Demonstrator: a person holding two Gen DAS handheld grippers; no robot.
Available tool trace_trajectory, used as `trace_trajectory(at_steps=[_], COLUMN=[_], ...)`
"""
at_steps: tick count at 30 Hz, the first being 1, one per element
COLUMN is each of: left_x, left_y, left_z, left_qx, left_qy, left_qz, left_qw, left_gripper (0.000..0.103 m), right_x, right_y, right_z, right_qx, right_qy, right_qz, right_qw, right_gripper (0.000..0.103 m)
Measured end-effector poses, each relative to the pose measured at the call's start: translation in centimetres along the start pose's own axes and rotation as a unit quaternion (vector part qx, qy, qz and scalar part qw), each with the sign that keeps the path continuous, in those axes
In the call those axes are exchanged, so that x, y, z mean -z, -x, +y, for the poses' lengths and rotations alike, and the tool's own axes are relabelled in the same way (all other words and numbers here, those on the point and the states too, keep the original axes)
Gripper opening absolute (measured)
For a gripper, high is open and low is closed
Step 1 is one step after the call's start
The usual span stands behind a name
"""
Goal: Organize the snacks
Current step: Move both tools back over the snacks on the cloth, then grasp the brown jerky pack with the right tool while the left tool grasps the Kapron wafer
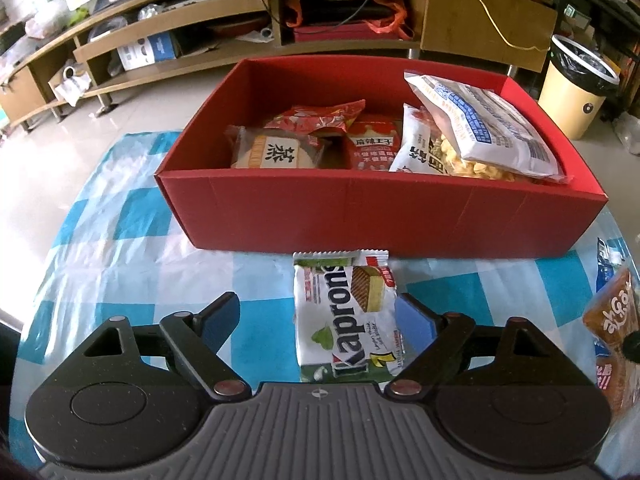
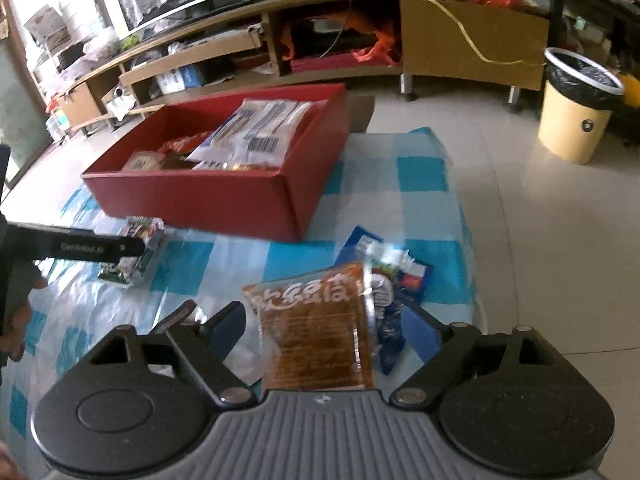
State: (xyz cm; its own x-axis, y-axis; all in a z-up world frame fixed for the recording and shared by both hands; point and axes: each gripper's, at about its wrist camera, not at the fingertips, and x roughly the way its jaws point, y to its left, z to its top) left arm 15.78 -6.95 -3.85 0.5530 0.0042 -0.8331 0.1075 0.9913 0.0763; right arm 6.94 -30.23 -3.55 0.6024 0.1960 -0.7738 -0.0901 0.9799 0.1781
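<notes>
Nearest the left wrist camera: left gripper, ribbed grey body, black linkages, blue pads, jaws spread — a glossy white-and-green wafer packet lies flat on the table between them, the right pad at its edge, the left pad well clear. Table covering: blue-and-white checked cloth, smooth and faintly shiny.

Beyond the packet: red cardboard box, rectangular, open-topped, matte, with a crease line along its front wall. Contents, left to right: clear-wrapped pale cake; crinkled red foil pouch; red packet with white lettering; white bag of yellow puffed pieces; large white-and-blue bag leaning across the right end.

Right wrist camera: right gripper, same build, jaws spread, straddling an orange-brown translucent flat packet on the cloth, neither pad clearly pressing it. Just right of it, touching — a dark blue pouch, crumpled.
</notes>
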Motion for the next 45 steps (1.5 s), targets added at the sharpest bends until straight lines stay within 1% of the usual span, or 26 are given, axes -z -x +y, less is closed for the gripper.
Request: trace_trajectory(at_steps=[4, 7, 8, 9, 11, 13, 14, 15, 18, 21, 23, 28, 39, 41, 42, 45], left_x=[-0.1, 0.1, 0.3, 0.4, 0.4, 0.2, 0.2, 0.2, 0.5, 1.0, 1.6, 3.3, 7.0, 7.3, 7.4, 7.4], left_y=[-0.4, -1.1, -1.5, -1.6, -1.6, -1.7, -1.7, -1.6, -1.2, -0.6, -0.2, 1.0, 3.3, 3.5, 3.5, 3.3], left_z=[-0.3, -0.8, -1.0, -1.0, -1.0, -1.1, -1.2, -1.2, -1.6, -2.3, -2.6, -2.3, -1.6, -1.8, -1.9, -2.0], left_qx=[0.0, -0.002, -0.003, -0.003, -0.003, -0.005, -0.006, -0.005, -0.002, -0.005, -0.007, 0.003, 0.039, 0.04, 0.039, 0.034], left_qy=[0.005, 0.004, 0.005, 0.009, 0.021, 0.024, 0.023, 0.019, 0.004, -0.021, -0.036, -0.047, -0.068, -0.077, -0.08, -0.084], left_qz=[0.004, 0.018, 0.023, 0.023, 0.021, 0.02, 0.02, 0.019, 0.01, 0.003, 0.002, 0.002, 0.018, 0.017, 0.016, 0.01], left_qw=[1.0, 0.9998, 0.9997, 0.9997, 0.9996, 0.9995, 0.9995, 0.9996, 0.9999, 0.9998, 0.9993, 0.9989, 0.9968, 0.9961, 0.9959, 0.9959], left_gripper=[0.093, 0.093, 0.093, 0.095, 0.095, 0.095, 0.095, 0.093, 0.083, 0.075, 0.074, 0.067, 0.067, 0.069, 0.073, 0.08], right_x=[0.1, 0.3, 0.3, 0.5, 0.6, 0.6, 0.5, 0.6, 0.8, 1.0, 1.3, 2.1, 4.0, 4.4, 4.6, 5.0], right_y=[-0.9, -1.7, -2.1, -2.3, -2.5, -2.6, -2.6, -2.6, -2.3, -1.9, -1.8, -1.2, 0.3, 0.4, 0.4, 0.4], right_z=[0.5, 0.7, 0.8, 1.0, 1.5, 1.9, 2.1, 2.3, 2.5, 3.0, 3.5, 4.7, 6.3, 6.5, 6.5, 6.6], right_qx=[-0.002, -0.005, -0.003, 0.002, 0.012, 0.023, 0.03, 0.034, 0.038, 0.034, 0.024, 0.017, 0.004, 0.003, 0.001, 0.003], right_qy=[0.007, 0.007, 0.009, 0.014, 0.03, 0.042, 0.049, 0.056, 0.064, 0.067, 0.069, 0.079, 0.085, 0.084, 0.083, 0.081], right_qz=[0.011, 0.021, 0.024, 0.024, 0.02, 0.02, 0.021, 0.02, 0.022, 0.023, 0.031, 0.034, 0.048, 0.052, 0.055, 0.056], right_qw=[1.0, 1.0, 1.0, 1.0, 0.999, 0.999, 0.998, 0.998, 0.997, 0.997, 0.997, 0.996, 0.995, 0.995, 0.995, 0.995], right_gripper=[0.082, 0.082, 0.082, 0.083, 0.083, 0.08, 0.076, 0.07, 0.057, 0.052, 0.05, 0.049, 0.047, 0.047, 0.047, 0.047])
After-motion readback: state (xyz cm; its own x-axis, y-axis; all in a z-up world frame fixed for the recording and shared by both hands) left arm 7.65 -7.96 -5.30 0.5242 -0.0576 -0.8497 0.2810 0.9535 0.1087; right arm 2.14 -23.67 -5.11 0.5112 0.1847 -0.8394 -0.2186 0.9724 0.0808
